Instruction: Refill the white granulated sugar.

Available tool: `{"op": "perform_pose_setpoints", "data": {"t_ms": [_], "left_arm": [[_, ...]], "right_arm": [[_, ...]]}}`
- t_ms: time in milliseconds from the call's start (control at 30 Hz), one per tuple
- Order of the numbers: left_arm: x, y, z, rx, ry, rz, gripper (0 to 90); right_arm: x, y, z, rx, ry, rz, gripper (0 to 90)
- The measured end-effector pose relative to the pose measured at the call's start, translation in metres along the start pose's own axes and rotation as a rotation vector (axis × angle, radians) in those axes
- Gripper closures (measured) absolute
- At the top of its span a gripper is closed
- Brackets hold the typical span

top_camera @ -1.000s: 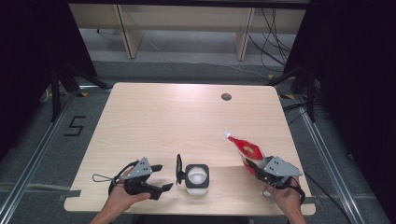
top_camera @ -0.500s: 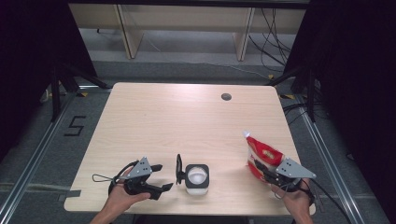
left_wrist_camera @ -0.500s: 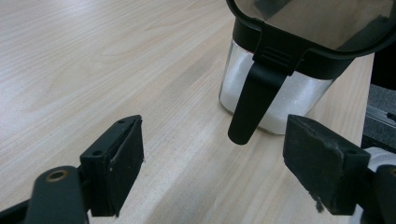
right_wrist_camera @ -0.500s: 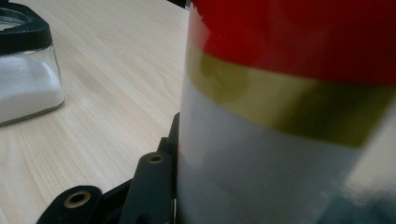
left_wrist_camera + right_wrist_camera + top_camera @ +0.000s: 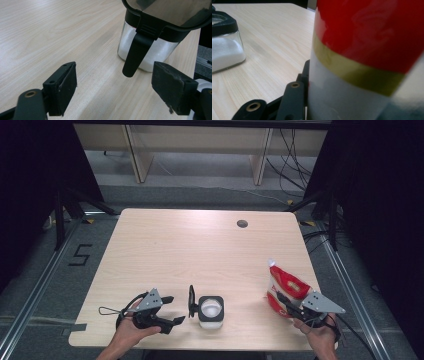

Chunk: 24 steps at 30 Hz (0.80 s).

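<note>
One glass jar (image 5: 211, 310) half-full of white powder, lid (image 5: 191, 299) open, red-white pouch (image 5: 284, 288) gripped

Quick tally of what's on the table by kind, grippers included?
Clear glass jars of white powder, black hinged lid open: 1
Red-and-white plastic pouches with a gold band: 1
Black two-jaw handheld grippers: 2, left gripper and right gripper
Dark round holes in the light wooden table top: 1
Total: 5
</note>
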<state>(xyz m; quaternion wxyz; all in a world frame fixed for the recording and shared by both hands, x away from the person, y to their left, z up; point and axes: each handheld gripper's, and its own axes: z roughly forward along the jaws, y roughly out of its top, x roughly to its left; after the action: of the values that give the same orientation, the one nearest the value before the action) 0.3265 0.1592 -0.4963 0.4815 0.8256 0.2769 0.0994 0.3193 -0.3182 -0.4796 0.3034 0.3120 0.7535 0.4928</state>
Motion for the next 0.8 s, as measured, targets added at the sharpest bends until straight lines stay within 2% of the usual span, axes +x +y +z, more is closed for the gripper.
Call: {"op": "perform_pose_setpoints", "data": {"t_ms": [67,100,133,167,200,233,267,300,333,367,400,433,467,567,600,633,667,700,733,800], "left_arm": [[0.0,0.0,0.0,-0.001,-0.002,-0.008,20.2],[0.0,0.0,0.0,-0.002,-0.006,0.003,20.2],[-0.001,0.0,0.0,-0.004,-0.003,-0.017,20.2],[-0.001,0.0,-0.001,-0.004,-0.003,-0.015,20.2],[0.0,0.0,-0.001,-0.007,-0.002,-0.013,20.2],[0.001,0.001,-0.001,-0.005,-0.005,0.013,20.2],[0.001,0.001,-0.002,-0.006,-0.006,0.015,20.2],[0.0,0.0,-0.001,-0.015,-0.006,-0.007,20.2],[-0.001,0.0,-0.001,-0.015,-0.004,-0.022,20.2],[-0.002,0.0,-0.001,-0.016,-0.004,-0.023,20.2],[-0.002,0.0,-0.001,-0.016,-0.004,-0.022,20.2],[-0.002,0.0,-0.001,-0.016,-0.005,-0.022,20.2],[-0.001,0.0,-0.001,-0.015,-0.004,-0.021,20.2],[0.0,0.0,-0.001,-0.017,-0.001,-0.006,20.2],[0.0,0.0,-0.001,-0.016,0.002,-0.005,20.2],[0.0,0.0,-0.001,-0.017,0.004,-0.007,20.2],[0.0,0.0,-0.002,-0.012,0.006,0.0,20.2],[0.0,0.001,-0.002,-0.009,0.006,-0.002,20.2],[0.0,0.0,-0.002,-0.019,-0.002,-0.004,20.2],[0.0,0.001,-0.002,-0.016,-0.001,-0.003,20.2]], "right_arm": [[-0.001,-0.001,-0.001,-0.012,-0.005,-0.013,66.7],[0.0,-0.001,-0.002,-0.01,-0.009,-0.005,66.6],[0.0,-0.001,-0.003,0.001,-0.008,-0.002,66.4],[0.002,-0.001,-0.004,-0.003,-0.01,0.011,65.8],[0.001,-0.002,-0.004,-0.009,-0.012,-0.001,65.4],[0.0,-0.002,-0.005,-0.013,-0.013,-0.01,65.0],[0.001,-0.003,-0.005,-0.022,-0.019,0.005,64.5],[0.001,-0.003,-0.007,-0.005,-0.011,0.015,63.6],[0.002,-0.003,-0.008,-0.005,-0.012,0.025,62.6],[0.0,-0.003,-0.009,-0.021,-0.024,0.008,61.3],[0.002,-0.004,-0.011,-0.01,-0.024,0.03,60.0],[0.003,-0.003,-0.011,-0.017,-0.025,0.025,59.0],[0.006,-0.004,-0.014,-0.008,-0.029,0.057,57.6],[0.008,-0.003,-0.017,0.001,-0.05,0.046,50.6],[0.009,-0.003,-0.017,0.007,-0.043,0.064,48.1],[0.012,-0.003,-0.021,0.026,-0.047,0.121,45.3],[0.012,-0.003,-0.021,0.012,-0.042,0.123,42.8],[0.013,-0.003,-0.023,0.008,-0.037,0.144,40.9],[0.014,-0.003,-0.025,0.005,-0.049,0.149,39.1],[0.017,-0.005,-0.029,0.015,-0.05,0.171,35.5]]}}
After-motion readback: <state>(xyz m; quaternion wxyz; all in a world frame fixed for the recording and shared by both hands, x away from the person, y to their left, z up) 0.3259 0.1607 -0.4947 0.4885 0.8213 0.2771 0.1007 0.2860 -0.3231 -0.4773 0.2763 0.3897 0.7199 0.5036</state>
